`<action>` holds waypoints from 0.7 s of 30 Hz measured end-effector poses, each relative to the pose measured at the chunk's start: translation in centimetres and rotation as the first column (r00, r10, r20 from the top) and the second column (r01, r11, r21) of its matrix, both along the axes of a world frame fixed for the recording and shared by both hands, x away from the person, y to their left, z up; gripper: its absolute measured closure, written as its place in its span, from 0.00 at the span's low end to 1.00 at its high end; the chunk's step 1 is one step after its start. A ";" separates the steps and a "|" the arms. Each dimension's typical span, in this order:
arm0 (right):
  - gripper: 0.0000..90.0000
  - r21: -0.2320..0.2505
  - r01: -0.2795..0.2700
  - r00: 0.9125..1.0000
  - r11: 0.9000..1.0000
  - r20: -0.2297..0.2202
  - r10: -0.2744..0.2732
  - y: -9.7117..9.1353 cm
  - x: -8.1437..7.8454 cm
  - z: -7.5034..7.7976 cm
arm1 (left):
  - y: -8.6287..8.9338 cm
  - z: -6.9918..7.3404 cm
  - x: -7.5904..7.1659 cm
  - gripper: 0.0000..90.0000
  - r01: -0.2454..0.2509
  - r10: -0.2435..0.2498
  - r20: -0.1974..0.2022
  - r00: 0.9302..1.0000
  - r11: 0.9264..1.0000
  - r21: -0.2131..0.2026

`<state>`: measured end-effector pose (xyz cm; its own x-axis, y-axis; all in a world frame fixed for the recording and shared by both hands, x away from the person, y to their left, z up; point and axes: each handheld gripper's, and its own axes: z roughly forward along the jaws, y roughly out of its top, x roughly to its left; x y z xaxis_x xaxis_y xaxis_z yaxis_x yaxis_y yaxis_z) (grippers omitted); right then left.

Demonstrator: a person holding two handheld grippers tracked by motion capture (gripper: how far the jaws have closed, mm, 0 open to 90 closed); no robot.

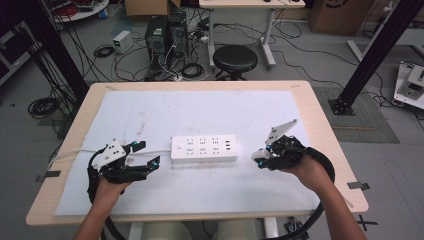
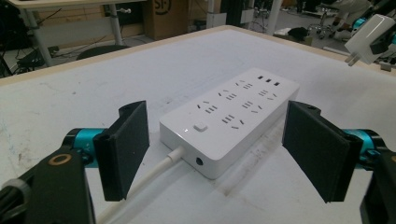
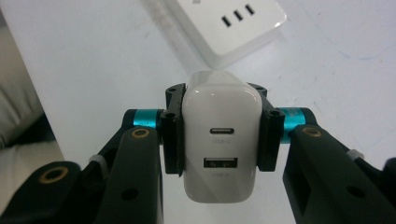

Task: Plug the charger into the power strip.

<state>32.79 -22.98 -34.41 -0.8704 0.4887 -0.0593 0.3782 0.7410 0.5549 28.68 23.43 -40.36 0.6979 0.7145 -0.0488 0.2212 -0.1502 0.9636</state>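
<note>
Right gripper (image 3: 218,135) is clamped on a white USB charger (image 3: 219,140), jaws pressing its two side faces; the port face (USB-C above, USB-A below) looks back at the right gripper view's camera, so the prongs point away from the hand. From the left gripper view the charger (image 2: 369,39) is airborne at top right, prongs aimed down-left toward the strip. Power strip (image 1: 204,147) lies flat near the middle of the white mat (image 1: 150,107), slightly toward the near edge, long axis running left-right parallel to the table's front edge. Its cord (image 2: 154,175) exits the left end, switch button (image 2: 200,127) at that same end, USB slots (image 3: 238,15) at the right end. Left gripper (image 1: 142,155) is spread wide, holding nothing, jaws straddling the strip's left end without touching it; in its own view the strip (image 2: 229,119) runs away from the camera between the two pads. Key relation: the charger sits just off the strip's right end, apart from it and above the mat, so the right hand is the nearer one to the right-end sockets (image 1: 215,145). Judgement: likely a plug-in, left gripper bracing the strip by closing across its short width, right hand tipping the prongs down over a socket; prong-to-slot alignment can't be read from these frames. Risk: strip slides if unbraced.
</note>
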 end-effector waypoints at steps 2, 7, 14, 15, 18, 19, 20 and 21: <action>0.70 0.034 0.012 1.000 0.999 -0.002 -0.012 0.3 0.3 0.1 | 0.1 -0.1 0.0 0.26 -0.002 0.002 -0.001 1.000 1.000 -0.004; 0.70 0.070 0.024 1.000 0.997 0.009 -0.025 1.4 1.0 0.3 | 0.4 -0.2 0.0 0.26 -0.011 0.011 -0.001 1.000 1.000 -0.014; 0.70 0.071 0.018 0.999 0.997 0.034 -0.021 3.0 2.4 0.6 | 1.0 -0.4 -0.2 0.26 -0.015 0.015 0.007 1.000 1.000 -0.003; 0.70 0.070 0.014 0.999 0.997 0.041 -0.016 3.2 2.6 0.6 | 1.1 -0.5 -0.3 0.26 -0.013 0.013 0.008 1.000 1.000 -0.006; 0.70 0.056 -0.011 0.999 0.998 0.045 0.008 4.0 3.4 0.9 | 1.3 -0.7 -0.4 0.25 -0.009 0.009 0.005 1.000 1.000 -0.011; 0.70 0.049 -0.017 0.999 0.999 0.047 0.014 4.3 3.6 1.0 | 1.4 -0.7 -0.4 0.24 -0.010 0.010 0.004 1.000 1.000 -0.009; 0.70 0.044 -0.025 0.999 0.999 0.048 0.023 4.5 3.8 1.2 | 1.4 -0.8 -0.5 0.24 -0.011 0.011 0.002 1.000 1.000 -0.007; 0.70 0.039 -0.034 0.998 0.999 0.050 0.032 4.8 4.1 1.3 | 1.5 -0.8 -0.5 0.23 -0.012 0.012 0.002 1.000 1.000 -0.005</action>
<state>36.85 -18.20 -33.11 -0.8826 0.4626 -0.0839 0.3251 0.7294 0.6019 28.19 24.95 -41.15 0.6896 0.7224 -0.0508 0.2206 -0.1427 0.9649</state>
